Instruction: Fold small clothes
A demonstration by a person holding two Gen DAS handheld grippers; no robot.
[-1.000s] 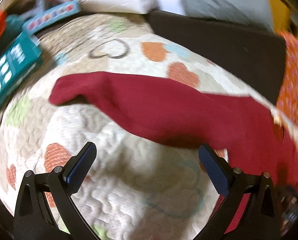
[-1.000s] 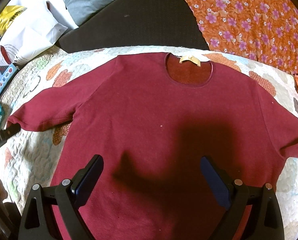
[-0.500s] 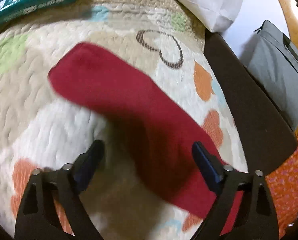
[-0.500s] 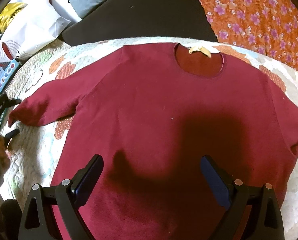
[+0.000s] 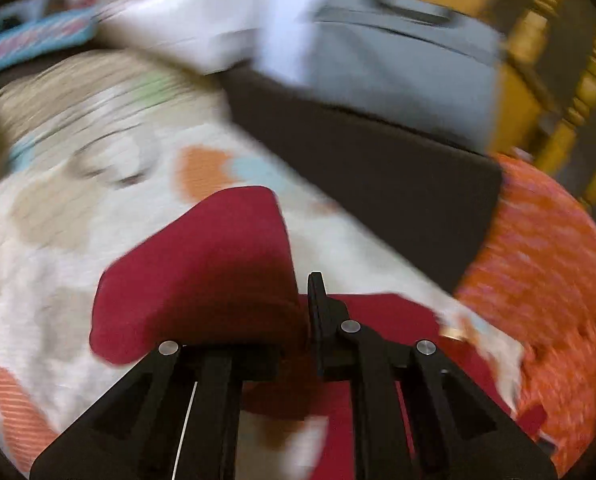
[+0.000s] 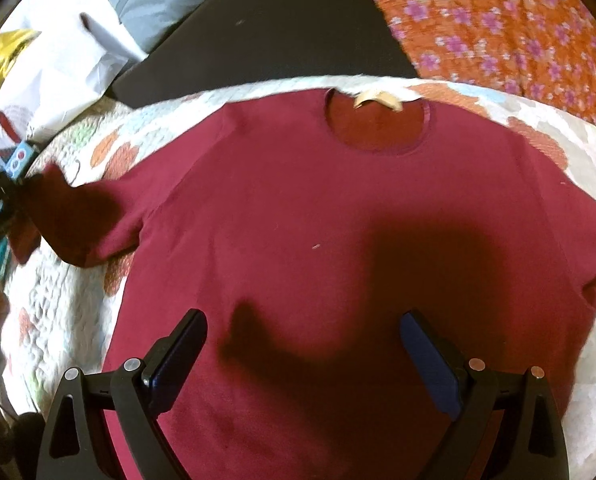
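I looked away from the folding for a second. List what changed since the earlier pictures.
The left tool closed on the sleeve of the maroon shirt; earlier its jaws stood wide open over that sleeve. The sleeve end is now lifted off the quilt and bunched, no longer lying flat. Unchanged: the right tool hangs open over the shirt's body, which lies spread out, collar away.

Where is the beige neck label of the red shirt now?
In the right wrist view, the neck label sits top centre, inside the red shirt's collar, near the quilt's far edge.
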